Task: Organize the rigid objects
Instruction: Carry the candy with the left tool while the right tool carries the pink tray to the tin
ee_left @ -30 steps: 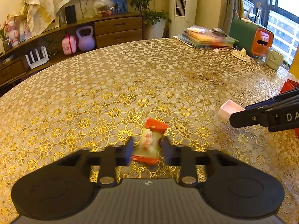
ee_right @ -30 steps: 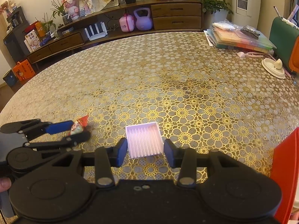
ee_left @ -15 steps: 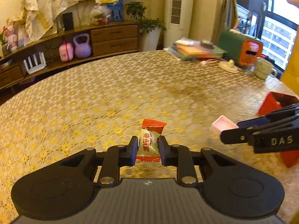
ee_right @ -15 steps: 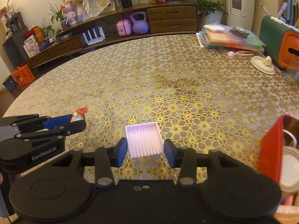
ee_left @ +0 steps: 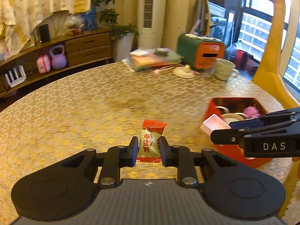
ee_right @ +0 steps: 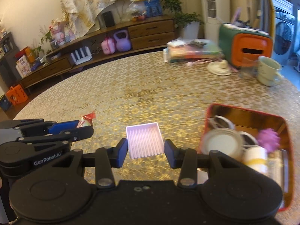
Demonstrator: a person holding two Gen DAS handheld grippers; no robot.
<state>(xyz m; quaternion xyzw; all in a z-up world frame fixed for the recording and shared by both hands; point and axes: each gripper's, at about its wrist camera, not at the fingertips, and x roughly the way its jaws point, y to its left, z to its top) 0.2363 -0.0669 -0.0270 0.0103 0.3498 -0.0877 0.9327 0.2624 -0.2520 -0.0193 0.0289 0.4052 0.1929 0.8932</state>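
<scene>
In the left wrist view, the left gripper (ee_left: 148,150) is closed tight on a wrapped candy (ee_left: 151,142), whose red crimped ends stick out above and below the pads; the candy is held clear of the gold-patterned table (ee_left: 84,108). To the right, the right gripper (ee_left: 217,129) reaches in from the edge, carrying a small pink tray (ee_left: 213,124) right at the near left corner of a red tin (ee_left: 236,101). Inside the tin lie a round metal lid (ee_left: 231,117) and a fuzzy pink ball (ee_left: 251,111). Across the table stand a pale mug (ee_left: 225,71), a green and orange box (ee_left: 200,53) and a stack of books (ee_left: 153,59). Nothing lies on the table between the candy and the tin.

In the right wrist view, the right gripper (ee_right: 145,151) stands partly open, its blue-faced pads pressing the two sides of the pink tray (ee_right: 144,139), which is ribbed inside and holds nothing. The red tin (ee_right: 286,129) sits just to the right, holding a metal lid (ee_right: 222,145), a white roll with a yellow band (ee_right: 255,158), the pink ball (ee_right: 268,136) and more round lids behind. At the left, the left gripper (ee_right: 85,126) holds the candy (ee_right: 87,120), only partly seen past its fingers.
</scene>
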